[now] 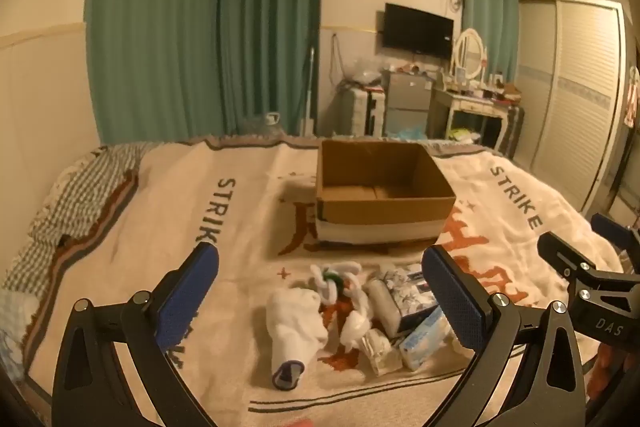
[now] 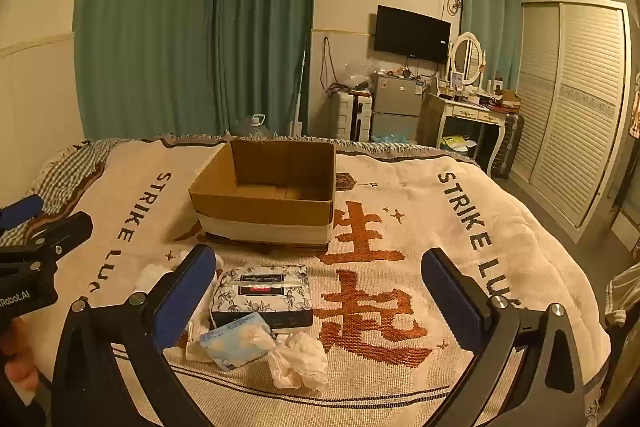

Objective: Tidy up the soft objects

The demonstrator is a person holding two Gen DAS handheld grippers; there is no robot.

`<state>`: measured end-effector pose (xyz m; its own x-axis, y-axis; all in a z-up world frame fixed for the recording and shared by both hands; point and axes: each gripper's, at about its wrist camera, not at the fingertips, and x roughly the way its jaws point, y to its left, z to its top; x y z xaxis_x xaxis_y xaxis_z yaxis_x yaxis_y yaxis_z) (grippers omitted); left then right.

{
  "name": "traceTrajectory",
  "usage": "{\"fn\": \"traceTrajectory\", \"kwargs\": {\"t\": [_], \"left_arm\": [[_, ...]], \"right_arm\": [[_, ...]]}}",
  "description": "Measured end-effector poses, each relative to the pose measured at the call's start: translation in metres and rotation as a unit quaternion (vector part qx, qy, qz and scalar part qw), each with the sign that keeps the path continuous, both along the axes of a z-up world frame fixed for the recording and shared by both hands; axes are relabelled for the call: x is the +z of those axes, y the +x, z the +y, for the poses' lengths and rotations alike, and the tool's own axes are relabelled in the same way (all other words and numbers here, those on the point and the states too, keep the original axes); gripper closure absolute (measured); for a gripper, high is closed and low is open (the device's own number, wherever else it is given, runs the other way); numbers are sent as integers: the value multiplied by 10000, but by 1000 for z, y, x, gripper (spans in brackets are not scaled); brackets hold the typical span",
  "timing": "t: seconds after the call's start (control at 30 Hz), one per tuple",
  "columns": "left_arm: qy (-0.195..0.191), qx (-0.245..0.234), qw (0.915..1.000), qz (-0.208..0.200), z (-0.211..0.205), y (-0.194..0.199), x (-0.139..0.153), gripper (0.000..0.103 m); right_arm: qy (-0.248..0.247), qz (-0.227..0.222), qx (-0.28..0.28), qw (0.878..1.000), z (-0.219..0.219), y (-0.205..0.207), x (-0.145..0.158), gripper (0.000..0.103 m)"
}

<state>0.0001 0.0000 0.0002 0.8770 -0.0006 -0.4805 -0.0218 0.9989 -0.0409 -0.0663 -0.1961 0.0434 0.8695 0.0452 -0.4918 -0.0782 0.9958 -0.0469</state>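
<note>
Brown corrugated cardboard, open-topped and empty as far as I can see, the low box [image 2: 264,187] sits mid-bed on the cream woven blanket with rust-red characters [image 2: 400,267], presumably as the bin for everything soft. The clutter lies in a loose heap just in front of it: a rolled white sock with a blue-trimmed cuff [image 1: 292,331], a floral-printed tissue box with a dark base [image 2: 264,297], a pale blue plastic pack of tissues [image 2: 236,341] leaning against that box, a crumpled white cloth [image 2: 298,359] beside the pack, and a tangle of white fluffy cord with a green piece [image 1: 334,279].

I hold my left gripper [image 1: 320,301] above the sock side of the heap, jaws spread wide, nothing in them. My right gripper [image 2: 314,301] hangs likewise wide and empty, framing the tissue box. Both sit back from the pile, I judge, to pick a first item; nothing has gone into the box yet.
</note>
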Motion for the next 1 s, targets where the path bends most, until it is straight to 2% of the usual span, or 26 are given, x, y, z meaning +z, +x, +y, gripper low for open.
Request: {"fn": "traceTrajectory", "kwargs": {"t": [0.27,0.37,1.0], "left_arm": [[134,-49,9999,-21,-6,-7,1,0],[-5,14,10000,2,6,-2,0,0],[72,59,9999,-63,5,-5,2,0]], "right_arm": [[-8,-23,24,10000,2,-1,-1,0],[10,-22,22,10000,-1,-2,-3,0],[-5,-9,32,10000,5,0,-4,0]]}}
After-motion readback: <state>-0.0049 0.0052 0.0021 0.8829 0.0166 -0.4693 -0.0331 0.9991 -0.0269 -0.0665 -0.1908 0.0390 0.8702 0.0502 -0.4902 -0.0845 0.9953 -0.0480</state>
